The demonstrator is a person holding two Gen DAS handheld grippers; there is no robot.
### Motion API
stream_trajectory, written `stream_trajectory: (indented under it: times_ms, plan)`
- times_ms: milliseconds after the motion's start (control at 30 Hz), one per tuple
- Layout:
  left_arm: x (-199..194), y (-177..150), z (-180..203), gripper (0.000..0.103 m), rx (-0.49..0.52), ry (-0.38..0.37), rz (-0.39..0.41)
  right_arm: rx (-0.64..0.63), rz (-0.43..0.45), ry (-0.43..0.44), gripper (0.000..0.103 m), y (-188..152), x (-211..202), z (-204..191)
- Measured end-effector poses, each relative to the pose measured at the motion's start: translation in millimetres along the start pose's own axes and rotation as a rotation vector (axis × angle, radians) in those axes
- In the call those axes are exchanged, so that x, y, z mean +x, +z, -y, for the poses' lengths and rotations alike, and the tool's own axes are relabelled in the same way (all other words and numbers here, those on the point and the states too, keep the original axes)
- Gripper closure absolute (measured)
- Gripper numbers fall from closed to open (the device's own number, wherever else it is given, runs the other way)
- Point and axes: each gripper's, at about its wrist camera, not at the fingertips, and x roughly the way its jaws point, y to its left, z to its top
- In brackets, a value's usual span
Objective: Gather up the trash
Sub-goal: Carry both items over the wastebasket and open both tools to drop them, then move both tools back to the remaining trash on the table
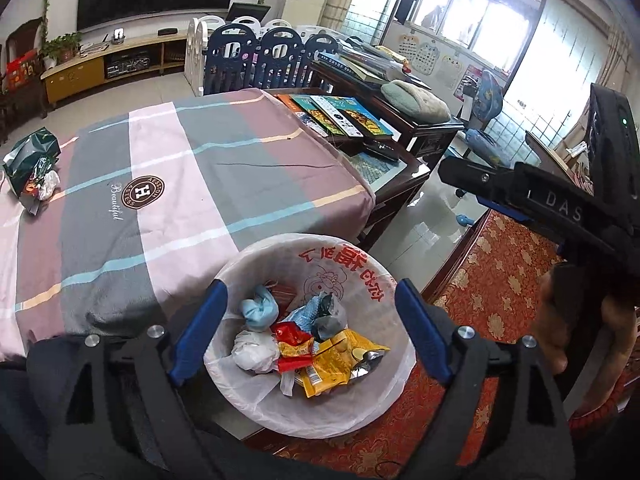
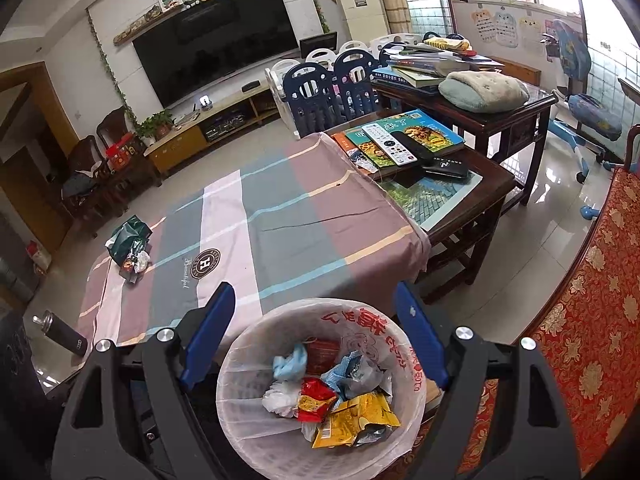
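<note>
Both tools, left tool (image 1: 310,332) and right tool (image 2: 314,336), gape empty; the crumpled green foil bag (image 1: 28,160) at the surface's far-left corner looks light, crushable: pinch its rim.

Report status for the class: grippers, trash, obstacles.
Left gripper and right gripper open, empty, over bin. Green bag pile remains on tablecloth. Path clear.

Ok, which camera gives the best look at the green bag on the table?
The right wrist view: the green bag sits whole, clear of the frame edge. The left wrist view shows it squeezed against the left edge, more distorted.
</note>
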Motion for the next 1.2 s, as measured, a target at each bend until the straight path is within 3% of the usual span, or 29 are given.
stream_trajectory:
  times_ms: [267,933,1200]
  plan:
    - [-3.5,1.9,-23.6,0.015,-0.081,0.07,0.004,-0.001,-0.024,0.007,0.023,-2.0,5.8,-1.6]
    - [-39.0,-3.2,-133.3,0.013,-0.39,0.285,0.075,-0.1,-0.085,0.045,0.023,-12.1,23.6,-53.7]
    - [-54.2,-13.9,-175.3,0.012,-0.46,0.384,0.112,-0.132,-0.143,0.149,0.023,-11.3,58.3,-108.1]
